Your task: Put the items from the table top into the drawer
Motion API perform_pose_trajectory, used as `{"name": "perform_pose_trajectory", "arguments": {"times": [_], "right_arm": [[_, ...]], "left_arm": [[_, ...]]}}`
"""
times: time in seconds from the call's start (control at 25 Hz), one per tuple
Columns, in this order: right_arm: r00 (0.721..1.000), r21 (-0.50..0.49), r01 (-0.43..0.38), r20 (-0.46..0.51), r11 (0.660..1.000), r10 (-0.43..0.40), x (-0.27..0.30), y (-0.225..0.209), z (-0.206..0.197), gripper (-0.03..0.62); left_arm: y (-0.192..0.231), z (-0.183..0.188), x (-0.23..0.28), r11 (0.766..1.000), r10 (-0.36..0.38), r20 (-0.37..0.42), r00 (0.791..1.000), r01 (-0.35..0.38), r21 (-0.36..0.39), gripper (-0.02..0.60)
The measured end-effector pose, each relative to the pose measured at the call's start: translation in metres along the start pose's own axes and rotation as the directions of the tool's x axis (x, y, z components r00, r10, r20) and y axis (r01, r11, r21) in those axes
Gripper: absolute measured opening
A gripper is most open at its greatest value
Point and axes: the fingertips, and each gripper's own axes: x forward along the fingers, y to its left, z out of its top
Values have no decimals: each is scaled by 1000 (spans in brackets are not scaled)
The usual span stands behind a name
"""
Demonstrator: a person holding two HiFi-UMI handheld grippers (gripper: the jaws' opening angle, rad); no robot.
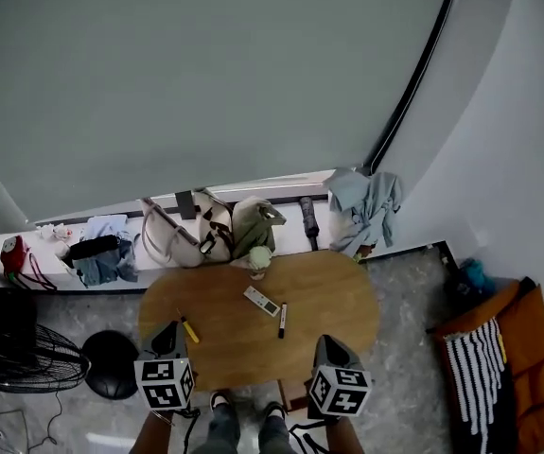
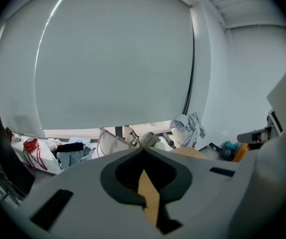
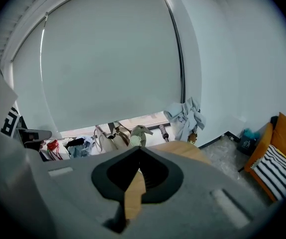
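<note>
The table [image 1: 338,303] is brown, the marker [image 1: 189,330] yellow, and the orange seat [image 1: 529,334] holds a black-and-white striped cushion [image 1: 478,372].

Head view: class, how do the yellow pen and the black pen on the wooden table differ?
The yellow pen is bright, the black pen dark. The yellow pen lies slanted by the left gripper; the black pen points straight away, right of the remote. Both lie flat.

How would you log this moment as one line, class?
left gripper: shut, empty | right gripper: shut, empty | table: yellow marker, remote, black pen | task: nothing picked yet
</note>
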Motion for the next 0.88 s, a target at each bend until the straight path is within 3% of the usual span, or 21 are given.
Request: {"name": "perform_pose_trajectory", "arguments": {"times": [0.44,0.68,0.88], "right_arm": [[988,-106,-116,-110,988,105,55,35,-25,5],[968,-156,-191,-196,969,159,102,68,-64,5],[941,-125,-261,-252,957,224,138,104,-103,5]], "left_arm": [[22,-62,14,992,68,-91,993,-78,-102,-8],[42,-103,36,988,74,-149,986,-94,-126,-8],[56,-157,59,978,71,-229,971,-113,-176,-8]]}}
